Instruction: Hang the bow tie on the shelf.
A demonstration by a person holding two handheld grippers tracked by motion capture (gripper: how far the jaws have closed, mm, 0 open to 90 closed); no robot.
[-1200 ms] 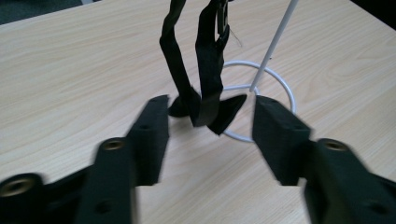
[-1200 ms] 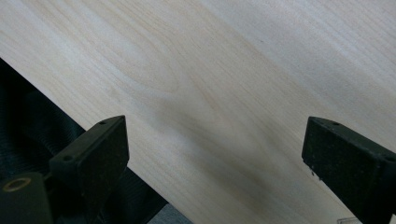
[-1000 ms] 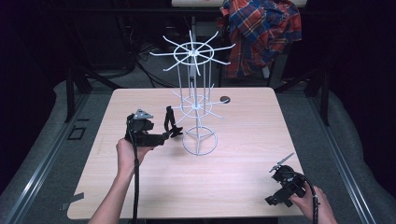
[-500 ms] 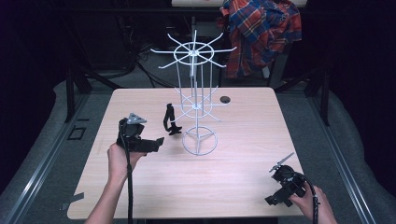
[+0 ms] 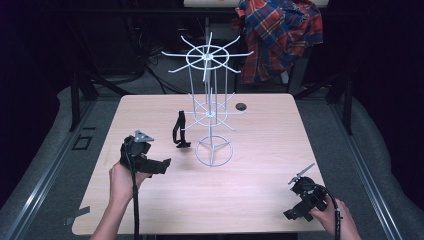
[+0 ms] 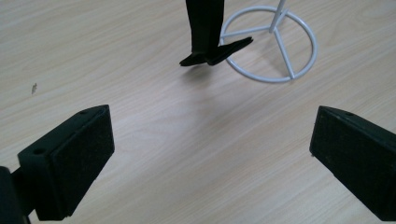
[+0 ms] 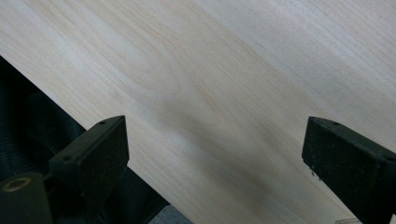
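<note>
A white wire rack (image 5: 212,112) with hooked arms stands mid-table on a ring base (image 6: 299,70). Just left of it a black strap-like piece (image 5: 180,129) stands upright, its lower end (image 6: 205,51) on the wood and its top near a lower arm of the rack. My left gripper (image 5: 162,165) sits lower left of the piece, apart from it. Its jaws have just been opening and stand wide in the left gripper view (image 6: 210,158) with nothing between them. My right gripper (image 5: 292,214) rests at the table's near right corner, open over bare wood (image 7: 215,168).
A small dark round thing (image 5: 241,106) lies on the table behind the rack. A plaid shirt (image 5: 280,35) hangs beyond the far edge. The table's near edge (image 7: 116,163) runs just under my right gripper, with dark floor beyond.
My left gripper let go of the black piece beside the rack and drew back to the lower left, its jaws spreading. The right gripper has kept still.
</note>
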